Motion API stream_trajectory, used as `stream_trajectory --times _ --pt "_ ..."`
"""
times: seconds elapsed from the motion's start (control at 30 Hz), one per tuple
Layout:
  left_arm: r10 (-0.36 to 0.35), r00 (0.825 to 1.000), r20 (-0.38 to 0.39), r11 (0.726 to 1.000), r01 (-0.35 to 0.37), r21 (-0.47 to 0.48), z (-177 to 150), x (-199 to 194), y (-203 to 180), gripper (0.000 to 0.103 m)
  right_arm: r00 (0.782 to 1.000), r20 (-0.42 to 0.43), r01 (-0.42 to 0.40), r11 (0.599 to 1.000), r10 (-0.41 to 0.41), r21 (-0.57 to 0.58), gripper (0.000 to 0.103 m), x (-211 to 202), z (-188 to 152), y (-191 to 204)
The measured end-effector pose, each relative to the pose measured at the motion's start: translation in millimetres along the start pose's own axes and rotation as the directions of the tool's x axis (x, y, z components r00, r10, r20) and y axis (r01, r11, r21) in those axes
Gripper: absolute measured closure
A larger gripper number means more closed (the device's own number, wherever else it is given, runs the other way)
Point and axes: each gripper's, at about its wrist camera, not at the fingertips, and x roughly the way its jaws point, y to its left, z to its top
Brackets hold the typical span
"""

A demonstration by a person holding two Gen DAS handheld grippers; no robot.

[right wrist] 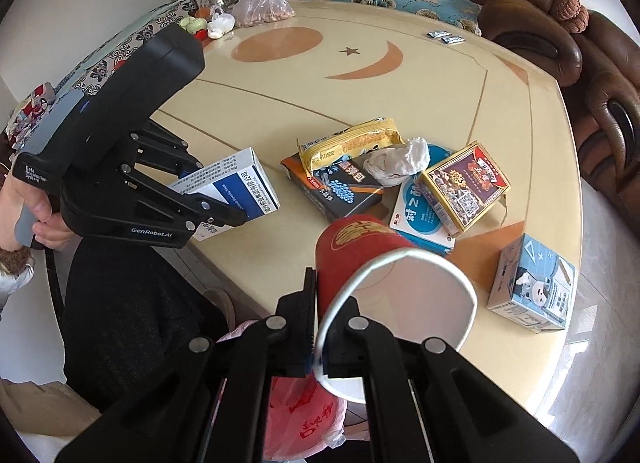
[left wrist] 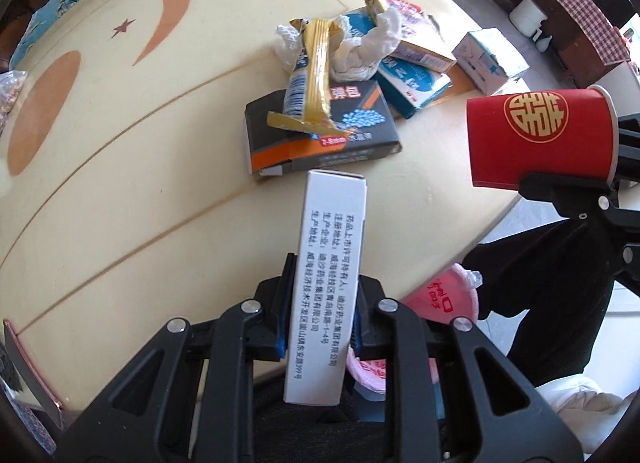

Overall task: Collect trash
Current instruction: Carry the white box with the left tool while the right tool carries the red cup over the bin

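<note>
While the left gripper point(left wrist: 320, 327) clamps a light, stiff medicine box point(left wrist: 328, 283) at centre frame, the right gripper point(right wrist: 316, 347) pinches a crushable red paper cup point(right wrist: 360, 247) by its rim.

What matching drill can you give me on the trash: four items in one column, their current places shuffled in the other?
Items:
1. white medicine box
2. red paper cup
3. gold snack wrapper
4. blue-grey carton with cow cartoon

Places:
A. standing alone near the table edge
B. rim pinched by the right gripper
C. lying across the black box
D. clamped in the left gripper

Pairs: 1-D, 2-B, 3-C, 4-A
</note>
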Motion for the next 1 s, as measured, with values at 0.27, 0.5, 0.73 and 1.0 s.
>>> stream_trajectory --times 0.27,0.5,0.73,1.0 --pt "0.05 0.994 0.096 0.999 -0.048 -0.024 -35.9 -29.5 -38.3 0.081 0.998 0.06 0.03 1.0 -0.03 0.001 0.1 -38.7 -13.5 25.9" --pt "0.011 0.989 0.147 0.998 -0.003 -0.055 -68.5 -43.7 -71.1 0.081 0.996 0.084 0.031 0.999 -0.032 0.008 0.1 -62.9 -44.7 59.0" --pt "-0.012 0.986 0.168 0.997 0.025 -0.075 -99.2 -38.2 -90.6 0.081 0.997 0.072 0.017 0.999 -0.019 0.039 0.1 -67.4 -85.8 79.3" --pt "-0.013 0.988 0.152 0.998 0.022 -0.054 -127.0 -24.7 -119.9 0.081 0.999 0.044 0.02 0.998 -0.023 0.06 0.1 -67.4 -121.2 91.1"
